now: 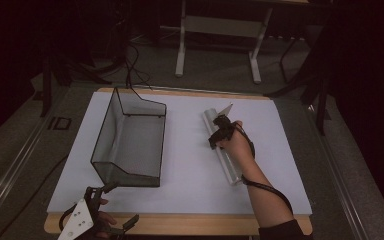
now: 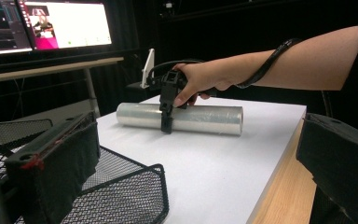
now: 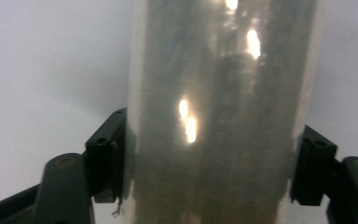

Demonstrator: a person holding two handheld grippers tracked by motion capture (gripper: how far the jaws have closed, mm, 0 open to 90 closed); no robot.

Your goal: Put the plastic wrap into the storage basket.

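On the white-topped bench (image 1: 190,180), seen from the high view, a roll of clear film (image 1: 223,150) lies flat right of centre, its long axis running from the far middle toward the near right edge. The right tongs (image 1: 219,134) come down across the roll's far half, 1 jaw on each side of it. Left of centre stands a black wire-mesh basket (image 1: 130,142) with nothing in it, its taller wall at the far left. At the near left edge the left tongs (image 1: 114,204) rest with their 2 jaws spread wide and nothing between them. Stencilled letters on the floor left of the bench seem to read "ID".

From the left gripper view, the roll (image 2: 205,119) lies crosswise on the bench (image 2: 223,177), well apart from the mesh basket (image 2: 121,196) in the foreground. The right tongs (image 2: 167,119) straddle it from above. 2 monitors (image 2: 46,25) glow behind, their writing too small to read.

From the right gripper view, the roll (image 3: 219,121) runs straight up the frame, and both pads (image 3: 107,154) press against its sides.
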